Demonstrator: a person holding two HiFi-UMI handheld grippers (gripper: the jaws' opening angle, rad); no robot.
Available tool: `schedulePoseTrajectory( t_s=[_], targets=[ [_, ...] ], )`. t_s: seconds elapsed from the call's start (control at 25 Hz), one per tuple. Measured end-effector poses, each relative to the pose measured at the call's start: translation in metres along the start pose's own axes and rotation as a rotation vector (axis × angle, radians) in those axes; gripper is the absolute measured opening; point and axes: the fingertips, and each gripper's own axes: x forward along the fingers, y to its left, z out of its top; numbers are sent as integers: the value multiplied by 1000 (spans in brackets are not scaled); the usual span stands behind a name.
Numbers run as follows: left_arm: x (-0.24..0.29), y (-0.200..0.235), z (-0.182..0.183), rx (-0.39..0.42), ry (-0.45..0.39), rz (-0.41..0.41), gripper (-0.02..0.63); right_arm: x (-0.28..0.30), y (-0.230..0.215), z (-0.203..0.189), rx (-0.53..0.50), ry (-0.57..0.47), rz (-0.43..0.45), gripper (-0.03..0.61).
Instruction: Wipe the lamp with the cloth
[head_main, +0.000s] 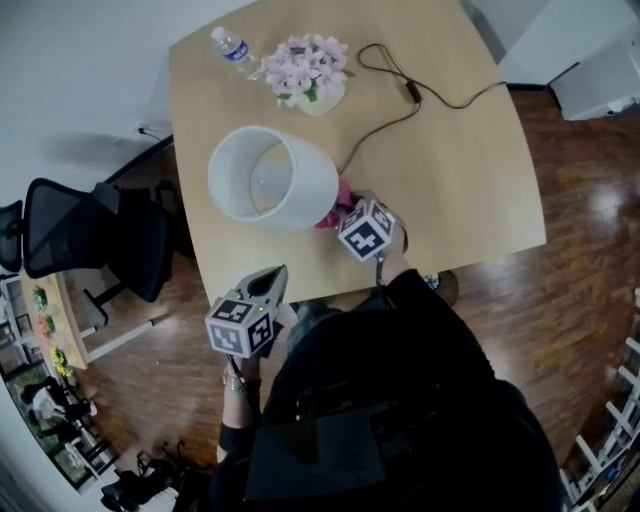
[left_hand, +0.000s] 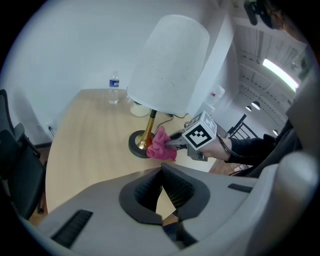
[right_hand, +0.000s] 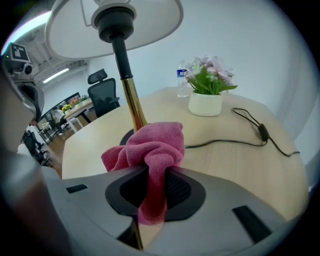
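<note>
Cloth (right_hand: 152, 145) pinched in the right gripper (right_hand: 152, 192) seems to touch the lamp stem (right_hand: 131, 100) — rub gently, without tipping it — left gripper (left_hand: 162, 192) closed, empty.

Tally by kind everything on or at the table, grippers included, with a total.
lamp: 1
pink cloth: 1
water bottle: 1
pot of flowers: 1
power cord: 1
grippers: 2, the left gripper and the right gripper
Total: 7
</note>
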Motion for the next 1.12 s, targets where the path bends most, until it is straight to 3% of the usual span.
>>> schedulePoseTrajectory(
  t_s=[0.12,0.28,0.52,0.72,0.92,1.12],
  targets=[
    [-13,20,-6,67,-19,-69,2,-15,-11,-17,105,17,-129,66],
    [-51,55,-23,142,-52,-143,2,-50,14,-16,297,-101,-231,66],
    [-100,108,-53,197,-47,-206,2,-54,65,34,359,-275,-316,66],
    [-110,128,-55,194,-58,-218,2,-50,72,84,372,-380,-368,66],
    [-116,126,-46,210,-36,-203,2,-52,57,109,443,-550,-429,67],
    [-117,145,-41,226,10,-139,2,-28,53,97,513,-534,-410,67]
  ],
)
